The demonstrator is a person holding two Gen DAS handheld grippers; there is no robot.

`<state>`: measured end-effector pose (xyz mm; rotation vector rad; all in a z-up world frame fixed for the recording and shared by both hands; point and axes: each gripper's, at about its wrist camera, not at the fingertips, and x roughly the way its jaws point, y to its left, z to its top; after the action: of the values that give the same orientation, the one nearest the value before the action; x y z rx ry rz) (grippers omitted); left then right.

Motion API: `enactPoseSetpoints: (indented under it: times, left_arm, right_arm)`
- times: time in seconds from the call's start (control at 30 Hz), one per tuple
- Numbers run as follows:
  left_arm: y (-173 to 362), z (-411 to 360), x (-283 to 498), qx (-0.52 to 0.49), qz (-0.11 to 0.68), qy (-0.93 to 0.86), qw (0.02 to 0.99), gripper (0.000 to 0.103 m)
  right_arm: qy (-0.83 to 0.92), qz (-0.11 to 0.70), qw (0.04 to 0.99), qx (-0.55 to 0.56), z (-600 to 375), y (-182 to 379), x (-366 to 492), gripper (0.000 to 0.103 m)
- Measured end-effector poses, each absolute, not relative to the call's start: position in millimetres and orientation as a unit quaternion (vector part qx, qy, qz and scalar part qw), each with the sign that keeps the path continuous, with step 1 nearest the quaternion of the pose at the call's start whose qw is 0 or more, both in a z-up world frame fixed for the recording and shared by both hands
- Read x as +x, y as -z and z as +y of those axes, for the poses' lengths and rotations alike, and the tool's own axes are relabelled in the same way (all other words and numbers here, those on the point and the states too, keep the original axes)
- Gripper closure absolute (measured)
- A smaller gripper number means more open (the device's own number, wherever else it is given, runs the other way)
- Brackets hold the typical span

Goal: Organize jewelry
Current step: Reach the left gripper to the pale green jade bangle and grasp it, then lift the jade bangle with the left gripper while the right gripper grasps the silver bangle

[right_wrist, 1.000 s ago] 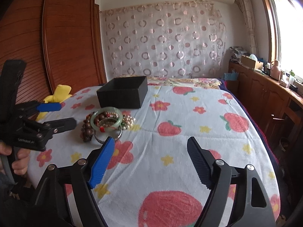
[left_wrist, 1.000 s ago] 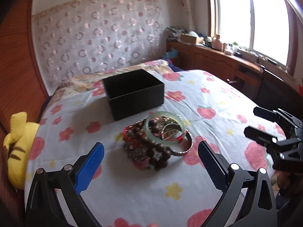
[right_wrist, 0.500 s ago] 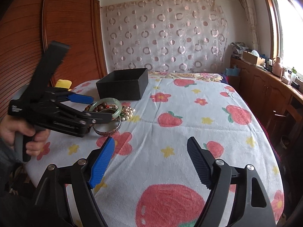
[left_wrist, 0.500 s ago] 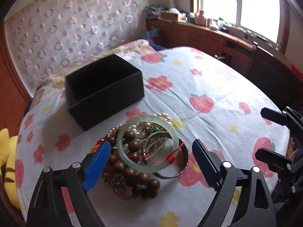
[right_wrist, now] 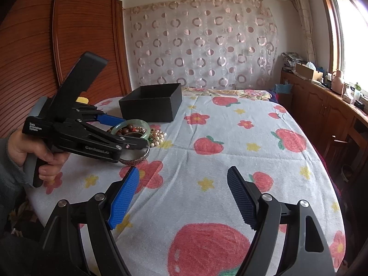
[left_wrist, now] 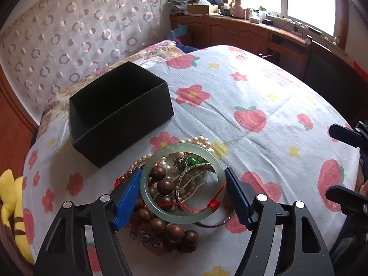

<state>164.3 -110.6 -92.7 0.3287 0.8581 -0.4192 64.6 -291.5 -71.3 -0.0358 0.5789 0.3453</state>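
A pile of jewelry lies on the flowered sheet: a pale green jade bangle (left_wrist: 161, 211) on top, brown wooden beads (left_wrist: 164, 186), pearls (left_wrist: 197, 141) and a silver bangle (left_wrist: 214, 224). My left gripper (left_wrist: 182, 192) has its blue pads on both sides of the jade bangle, touching or nearly touching its rim. An open black box (left_wrist: 119, 112) stands just behind the pile. In the right wrist view the left gripper (right_wrist: 128, 131) sits over the bangle (right_wrist: 131, 124). My right gripper (right_wrist: 182, 195) is open and empty over bare sheet.
A yellow plush toy (left_wrist: 9, 197) lies at the bed's left edge. A wooden cabinet (right_wrist: 322, 105) with clutter runs under the window on the right. A wooden wardrobe (right_wrist: 57, 46) stands at the left. The bed edge drops off on the right.
My left gripper has moved forward and down onto the pile and narrowed around the jade bangle. The right gripper has stayed still and open.
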Motion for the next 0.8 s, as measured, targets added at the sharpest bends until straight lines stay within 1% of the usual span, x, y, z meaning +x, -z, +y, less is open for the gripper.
enactPoseSetpoints:
  times: [0.4,0.8]
  left_arm:
    - [62.2,-60.6,134.0,0.059,0.359,0.181,0.913,0.034]
    - [53.9,-31.1,97.4,0.037,0.331,0.164,0.928,0.034]
  right_arm:
    - [-0.21,0.29,0.933,-0.039,-270.2,59.2,80.3,0.022]
    - [-0.288,0.364,0.879,-0.104,-213.4,75.7,119.5,0.022]
